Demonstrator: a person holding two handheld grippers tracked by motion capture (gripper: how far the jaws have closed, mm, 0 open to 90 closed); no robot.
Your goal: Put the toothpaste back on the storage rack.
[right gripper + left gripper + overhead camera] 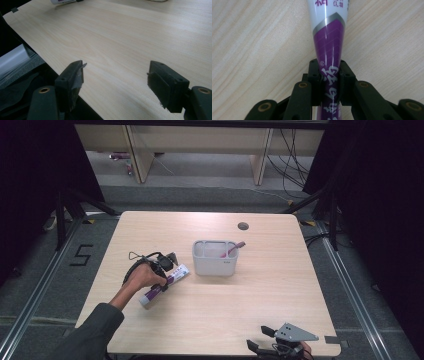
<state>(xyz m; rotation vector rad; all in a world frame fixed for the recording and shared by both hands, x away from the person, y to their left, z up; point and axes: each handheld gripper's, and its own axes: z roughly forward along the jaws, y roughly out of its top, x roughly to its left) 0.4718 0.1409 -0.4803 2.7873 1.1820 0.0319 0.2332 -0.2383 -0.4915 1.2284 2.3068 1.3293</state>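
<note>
Nearest the camera in the high view, at the bottom edge, the right gripper point(267, 339) rests at the near edge of the surface point(240, 305) with its grey three-cornered plate uppermost; the right gripper view shows its jaws standing wide apart with nothing between them, only bare wood grain ahead.

Left: the left hand point(145, 276) reaches in from the lower left, and the left gripper point(329, 77) is closed across a purple-and-white toothpaste tube point(329, 50). The left gripper view shows both pads pressed against the tube's narrow purple part, the wider white part running away from the jaws. In the high view the tube point(165, 287) lies at the left of the surface, slanting toward the organiser; whether it is lifted clear of the wood cannot be told.

Centre: a pale grey organiser point(215, 258) with several compartments stands well apart from the right gripper and near the tube's far end. A pink-handled item, probably a toothbrush point(235, 248), leans out of its right-hand compartment; the other compartments appear empty.

Risk, as a judgement: the grip sits on a glossy, tapering section, so the tube could slide or swivel between the pads when raised, its heavier free end sagging. A tilted tube might then catch the organiser's rim or knock the toothbrush.
</note>
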